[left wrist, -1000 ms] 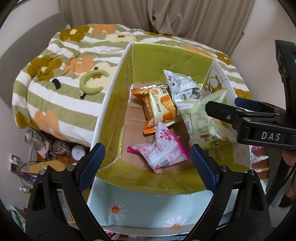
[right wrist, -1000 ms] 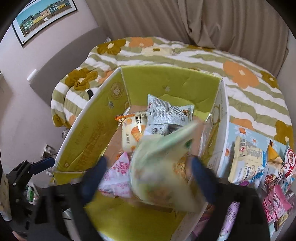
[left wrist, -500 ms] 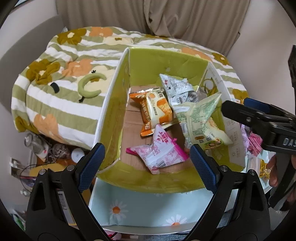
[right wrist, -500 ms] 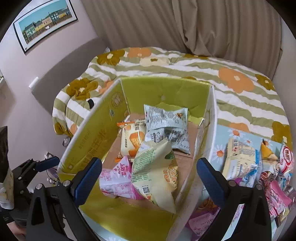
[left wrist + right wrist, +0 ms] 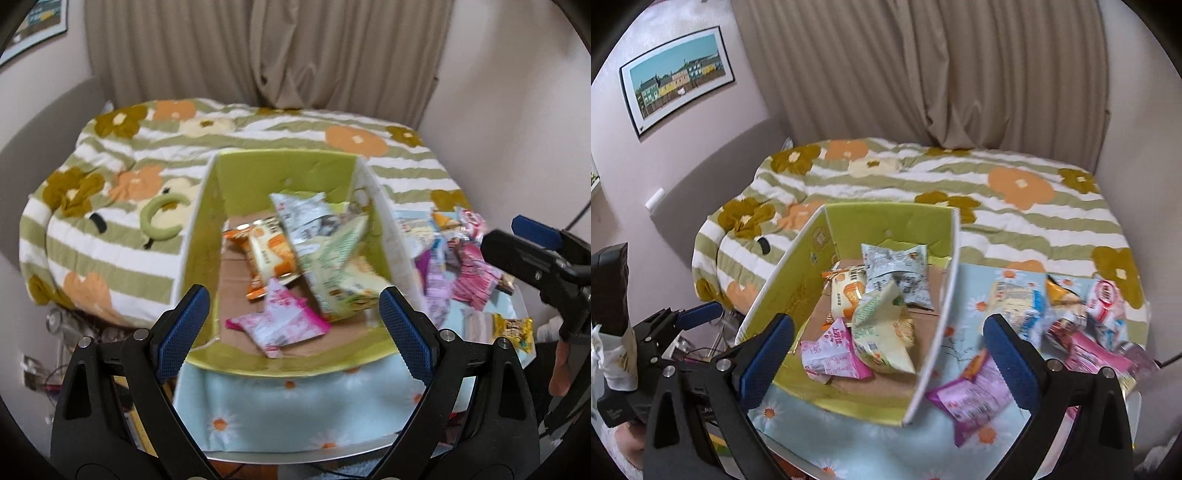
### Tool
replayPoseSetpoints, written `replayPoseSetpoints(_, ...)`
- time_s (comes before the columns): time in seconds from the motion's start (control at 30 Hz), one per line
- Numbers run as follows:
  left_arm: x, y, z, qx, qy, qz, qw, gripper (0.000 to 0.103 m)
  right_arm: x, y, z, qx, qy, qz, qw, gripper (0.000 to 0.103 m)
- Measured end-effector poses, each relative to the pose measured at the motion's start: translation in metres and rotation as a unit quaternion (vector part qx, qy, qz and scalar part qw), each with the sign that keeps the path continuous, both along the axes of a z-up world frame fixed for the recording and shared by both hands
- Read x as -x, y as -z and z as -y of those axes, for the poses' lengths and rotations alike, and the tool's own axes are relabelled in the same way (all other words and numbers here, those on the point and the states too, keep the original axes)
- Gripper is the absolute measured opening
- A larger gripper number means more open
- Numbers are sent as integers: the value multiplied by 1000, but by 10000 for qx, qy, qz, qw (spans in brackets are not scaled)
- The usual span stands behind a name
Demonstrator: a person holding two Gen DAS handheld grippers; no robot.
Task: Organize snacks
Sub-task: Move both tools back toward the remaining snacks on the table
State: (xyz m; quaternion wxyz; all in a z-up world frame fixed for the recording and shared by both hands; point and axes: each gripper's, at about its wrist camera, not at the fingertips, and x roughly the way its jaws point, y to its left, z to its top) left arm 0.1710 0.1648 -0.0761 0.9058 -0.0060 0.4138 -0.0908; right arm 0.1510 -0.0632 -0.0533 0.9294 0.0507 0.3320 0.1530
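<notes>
A green cardboard box (image 5: 284, 173) (image 5: 886, 221) stands open on the table. Inside lie a pale green bag (image 5: 340, 269) (image 5: 882, 328), a pink packet (image 5: 277, 325) (image 5: 831, 350), an orange packet (image 5: 266, 254) (image 5: 846, 291) and a grey packet (image 5: 303, 214) (image 5: 897, 269). My left gripper (image 5: 293, 325) is open and empty, in front of the box. My right gripper (image 5: 888, 358) is open and empty, above the box's right wall. Loose snacks (image 5: 1071, 325) (image 5: 461, 258) lie right of the box.
The box stands on a light blue daisy cloth (image 5: 295, 410) (image 5: 982, 295) on a small table. A bed with a striped flower quilt (image 5: 110, 184) (image 5: 1015, 192) lies behind. Curtains (image 5: 923, 74) hang at the back. Cables and clutter (image 5: 55, 332) lie at floor level left.
My right gripper let go of the pale green bag, which now lies in the box, and moved back and to the right. Both cameras have pulled back and up.
</notes>
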Motion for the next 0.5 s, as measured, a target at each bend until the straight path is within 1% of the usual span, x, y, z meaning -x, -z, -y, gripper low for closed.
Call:
replayPoseSetpoints(0.13, 11, -10, 28, 61, 248, 94, 9996, 92, 25, 0, 29, -10, 238, 118, 9996, 102)
replayPoseSetpoints(0.3, 26, -17, 79, 43, 485, 175, 9987, 92, 53, 4, 73, 56, 406, 226, 9989, 102)
replayPoseSetpoints(0.5, 44, -10, 148, 120, 627, 27, 9980, 92, 78, 17, 142, 188, 455, 123, 9987, 102)
